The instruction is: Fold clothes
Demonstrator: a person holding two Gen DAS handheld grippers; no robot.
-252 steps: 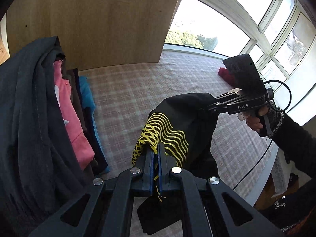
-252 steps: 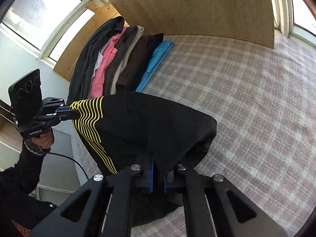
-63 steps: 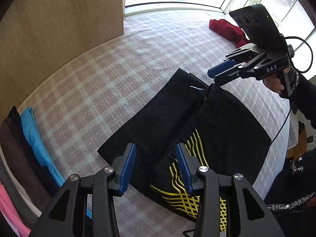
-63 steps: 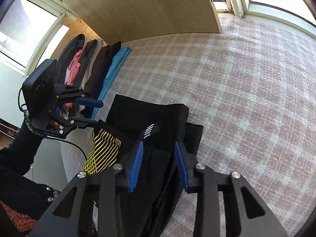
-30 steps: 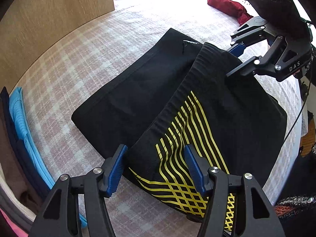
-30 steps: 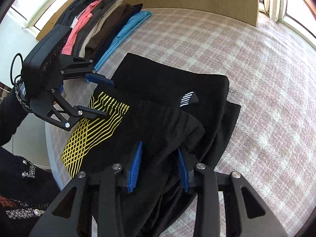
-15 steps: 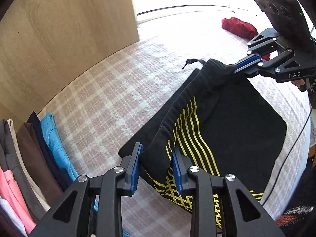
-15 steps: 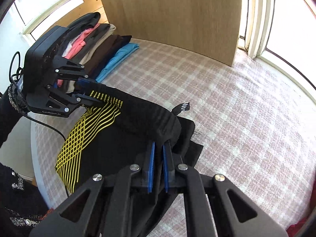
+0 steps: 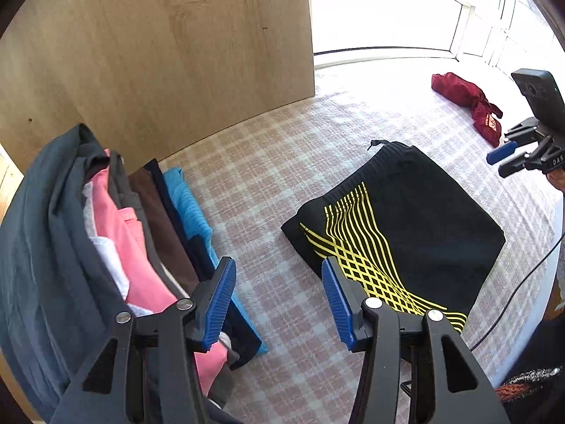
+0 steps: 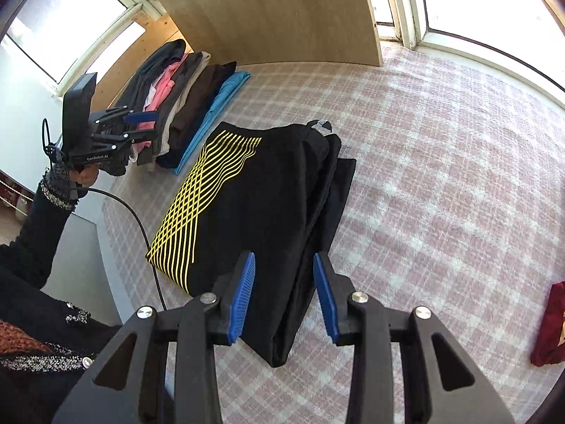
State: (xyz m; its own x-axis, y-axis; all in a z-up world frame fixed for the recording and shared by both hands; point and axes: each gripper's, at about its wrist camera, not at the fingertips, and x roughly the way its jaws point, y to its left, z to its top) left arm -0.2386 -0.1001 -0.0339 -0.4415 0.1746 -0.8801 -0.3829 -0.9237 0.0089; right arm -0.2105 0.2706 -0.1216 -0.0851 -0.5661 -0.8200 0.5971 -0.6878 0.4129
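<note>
Left wrist view: my left gripper (image 9: 279, 304) jaws are spreading, holding nothing.
Right gripper (image 10: 284, 295): jaws are opening, empty.
Black shorts (image 9: 416, 219): lying folded on the checked worktop (image 9: 282, 162), beside the clothes stack (image 9: 106, 233).

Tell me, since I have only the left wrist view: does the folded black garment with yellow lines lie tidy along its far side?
Observer: Not quite. In the right wrist view, a lower layer of the black garment with yellow lines sticks out past the top layer along that edge.
Operator: Does the right gripper grip it?
Observer: No. The right gripper has just been opening. The cloth shows between its blue pads, unpressed.
</note>
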